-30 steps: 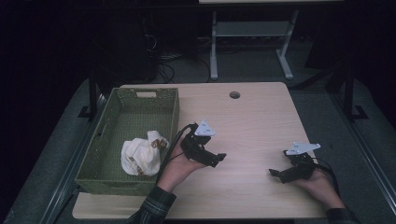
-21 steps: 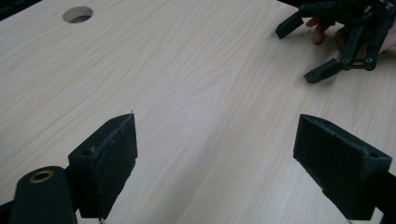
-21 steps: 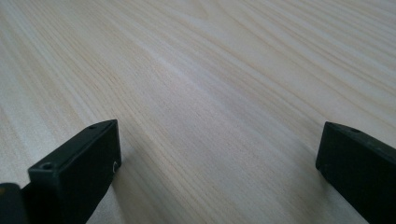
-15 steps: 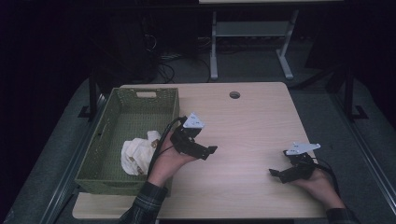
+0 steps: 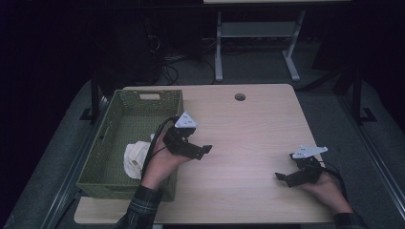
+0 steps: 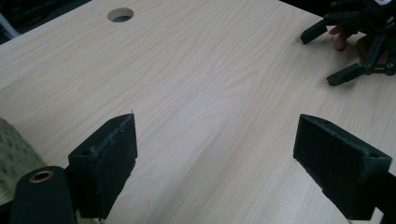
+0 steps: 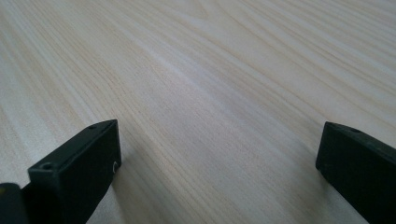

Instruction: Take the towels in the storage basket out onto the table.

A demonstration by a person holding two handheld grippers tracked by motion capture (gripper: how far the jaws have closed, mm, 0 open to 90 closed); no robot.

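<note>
1. Overhead, a pale wooden table (image 5: 248, 138) carries a green woven basket (image 5: 114, 167) along its left edge.
2. A crumpled white cloth bundle (image 5: 135, 157) lies inside the basket, near its front right corner.
3. The left gripper (image 5: 203, 150) hovers over the table just beside the basket's right wall, jaws spread wide and holding nothing.
4. The right gripper (image 5: 282, 177) rests near the table's front right corner, jaws likewise parted and empty.
5. Judging from this, the bundle looks delivered into the basket and the left hand (image 5: 160, 164) is clear of it.
6. Next, if more work follows, either gripper needs a fresh target; the tabletop between them is bare wood.
</note>
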